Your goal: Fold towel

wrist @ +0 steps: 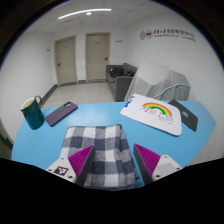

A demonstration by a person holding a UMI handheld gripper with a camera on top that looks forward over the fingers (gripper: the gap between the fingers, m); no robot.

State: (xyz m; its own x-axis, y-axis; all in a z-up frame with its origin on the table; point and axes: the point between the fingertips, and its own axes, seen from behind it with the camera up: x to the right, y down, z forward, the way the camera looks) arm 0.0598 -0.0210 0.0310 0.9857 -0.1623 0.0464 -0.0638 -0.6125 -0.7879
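Observation:
A grey and white checked towel (98,148) lies on the blue table (110,114), its near part running down between my fingers. My gripper (112,160) is open. The left pad (78,158) and the right pad (146,160) stand at either side of the towel's near edge, over it, with cloth showing between them. I cannot tell whether the pads touch the cloth.
A teal mug (32,111) and a dark phone (60,113) lie at the left of the table. A white card with a rainbow (153,112) and a dark tablet (185,116) lie at the right. Chairs, a sofa and doors stand beyond.

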